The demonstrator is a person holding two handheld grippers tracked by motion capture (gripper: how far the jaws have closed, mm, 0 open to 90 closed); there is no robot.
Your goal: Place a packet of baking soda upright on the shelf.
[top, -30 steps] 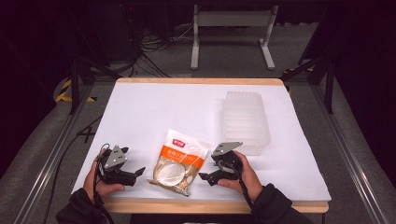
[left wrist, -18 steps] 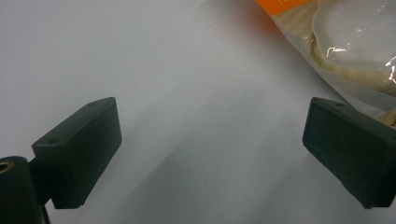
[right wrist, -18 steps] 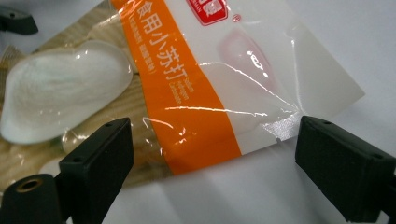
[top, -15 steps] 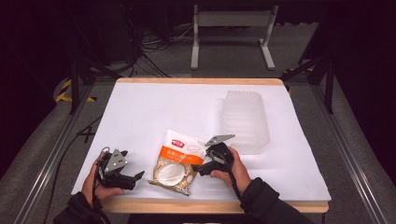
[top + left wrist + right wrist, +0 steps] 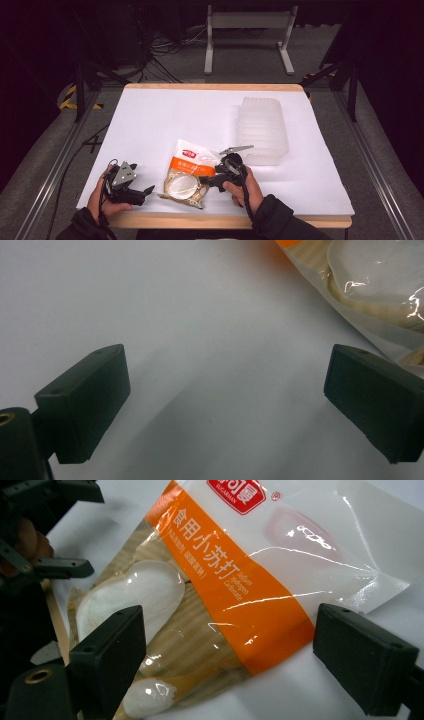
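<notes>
One orange-and-white pouch (image 5: 189, 172) is seen near the table's (image 5: 165, 115) front edge, between the two grippers. The right gripper (image 5: 207, 181) is held wide open over its edge, gripping nothing; the left gripper (image 5: 145, 192) is likewise spread and empty. One clear tub (image 5: 262, 130) is placed toward the right edge, its contents indiscernible.

The bag (image 5: 240, 580) lying between the right gripper's fingers (image 5: 107, 655) carries Chinese print "食用小苏打" on its orange band, small English beside it, seemingly "Sodium Hydrogen Carbonate", and a red logo, hardly legible, above.
</notes>
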